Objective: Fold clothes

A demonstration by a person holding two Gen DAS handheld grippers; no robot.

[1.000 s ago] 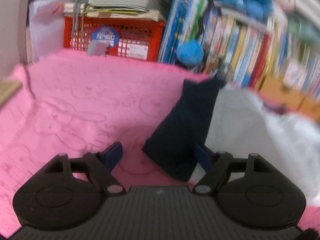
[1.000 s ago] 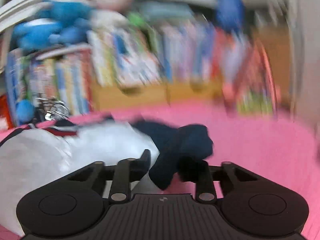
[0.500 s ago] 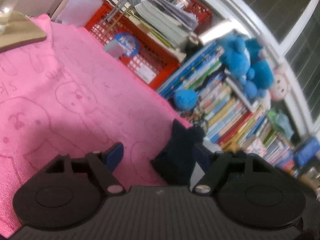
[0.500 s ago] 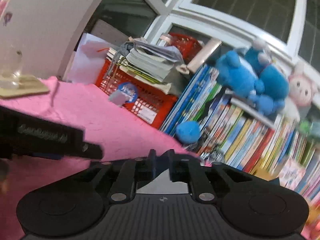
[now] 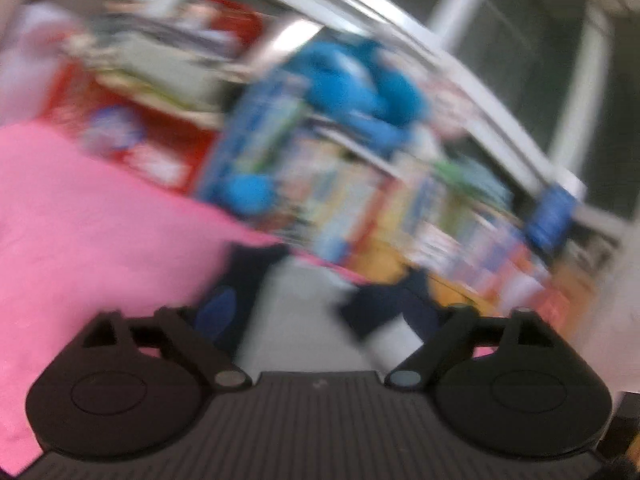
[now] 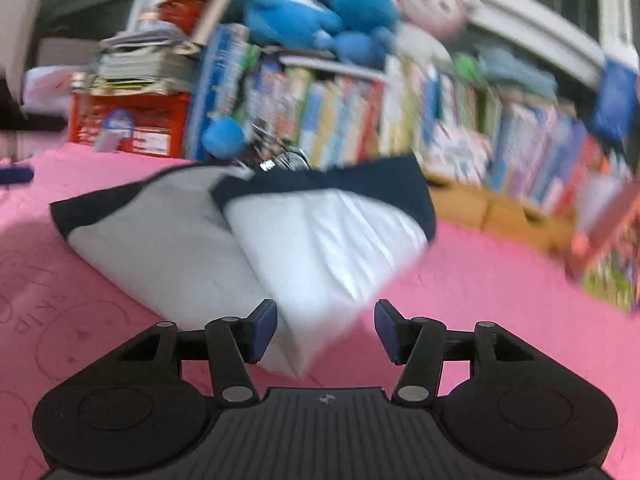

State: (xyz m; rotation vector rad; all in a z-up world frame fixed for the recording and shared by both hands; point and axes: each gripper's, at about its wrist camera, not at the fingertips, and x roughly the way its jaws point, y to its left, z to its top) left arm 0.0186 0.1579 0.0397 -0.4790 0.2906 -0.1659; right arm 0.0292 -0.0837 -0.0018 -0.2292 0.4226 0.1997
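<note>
On the pink blanket (image 6: 500,280) with faint drawings, we see a white shirt (image 6: 320,248) with dark blue edges, folded over itself. Behind it stand rows of books (image 6: 400,112), a red basket (image 6: 132,120) under a stack of papers, and blue stuffed toys (image 6: 312,12) on top by a window. Our right gripper (image 6: 325,330) has its fingers wide apart, the shirt's near corner lying between them, not pinched. Our left gripper (image 5: 320,312) is blurry, but its fingers look apart too, above the shirt (image 5: 296,320).
</note>
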